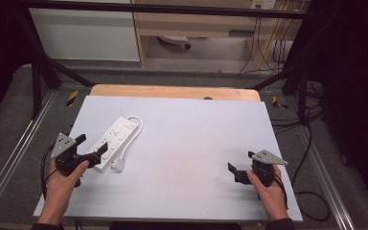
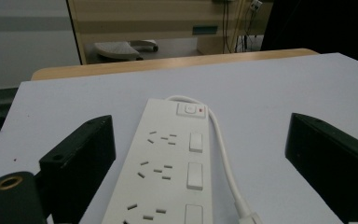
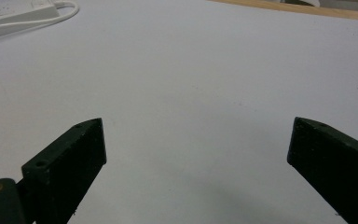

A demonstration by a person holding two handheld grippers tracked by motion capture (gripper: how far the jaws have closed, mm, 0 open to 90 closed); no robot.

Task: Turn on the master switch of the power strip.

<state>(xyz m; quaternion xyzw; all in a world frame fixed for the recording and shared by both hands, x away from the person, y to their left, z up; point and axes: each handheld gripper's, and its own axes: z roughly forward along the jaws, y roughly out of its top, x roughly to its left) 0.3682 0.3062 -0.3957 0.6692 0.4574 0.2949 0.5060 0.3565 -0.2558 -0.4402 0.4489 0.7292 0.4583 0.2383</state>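
Two grippers: one in each hand, at the table's near edge.
Left gripper (image 1: 92,147): jaws spread wide, either side of the power strip's near end, seemingly not touching it.
Right gripper (image 1: 237,171): jaws spread, over bare white sheet (image 1: 187,139).
Power strip (image 1: 112,140): flat, left half; cord (image 2: 223,154) loops alongside.

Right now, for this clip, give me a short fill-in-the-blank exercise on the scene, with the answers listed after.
1. The white power strip lies on the person's ____ side of the table.
2. The left tool has its jaws ____ on either side of the strip's near end.
3. The right tool holds ____.
4. The strip's cord is coloured ____.

Missing words: left; open; nothing; white
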